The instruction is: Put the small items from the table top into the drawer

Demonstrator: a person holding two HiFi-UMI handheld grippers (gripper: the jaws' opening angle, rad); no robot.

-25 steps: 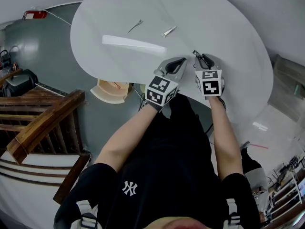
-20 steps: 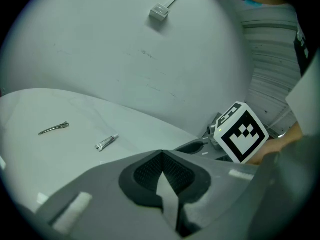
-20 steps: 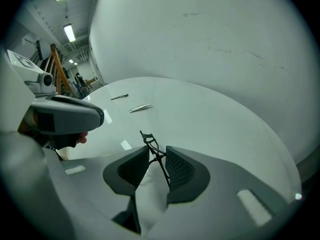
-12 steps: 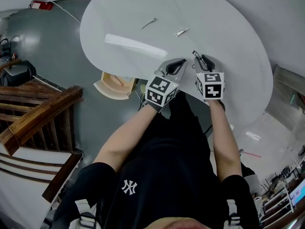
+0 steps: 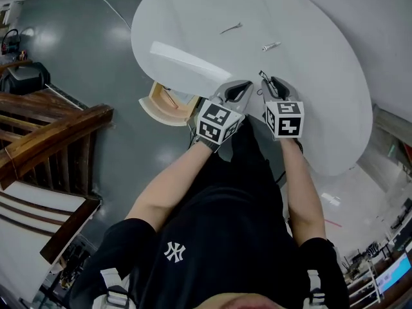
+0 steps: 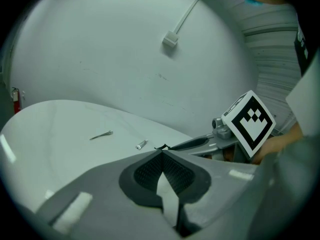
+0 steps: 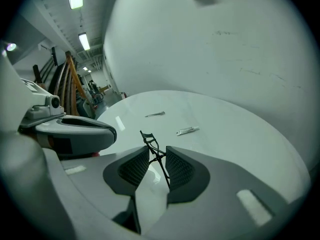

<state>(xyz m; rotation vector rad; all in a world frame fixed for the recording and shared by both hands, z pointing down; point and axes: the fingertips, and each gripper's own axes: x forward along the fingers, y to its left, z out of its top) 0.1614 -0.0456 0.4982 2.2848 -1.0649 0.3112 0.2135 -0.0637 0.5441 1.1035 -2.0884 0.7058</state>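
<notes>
Seen from the head view, a person is standing at a round white table (image 5: 309, 76) with the job barely begun: the right gripper (image 5: 270, 82) is pinching a black eyelash curler (image 5: 264, 76) above the near edge, while a hair clip (image 5: 230, 28) and a small tube (image 5: 271, 46) are lying well apart from it on the far side, both yet to be collected. The light wooden drawer (image 5: 149, 111) is standing open under the table's left edge; what it is holding cannot be made out. The left gripper (image 5: 239, 87) is hovering just beside the right one. In the left gripper view, the left gripper (image 6: 161, 154) is showing its jaws pressed together with nothing between them, and the hair clip (image 6: 101, 135) and small tube (image 6: 141, 144) are lying beyond on the table top. In the right gripper view, the right gripper (image 7: 156, 156) is clamping the eyelash curler (image 7: 151, 146), a thin black wire-like frame standing nearly upright between the pads, its curved head rising above them.
</notes>
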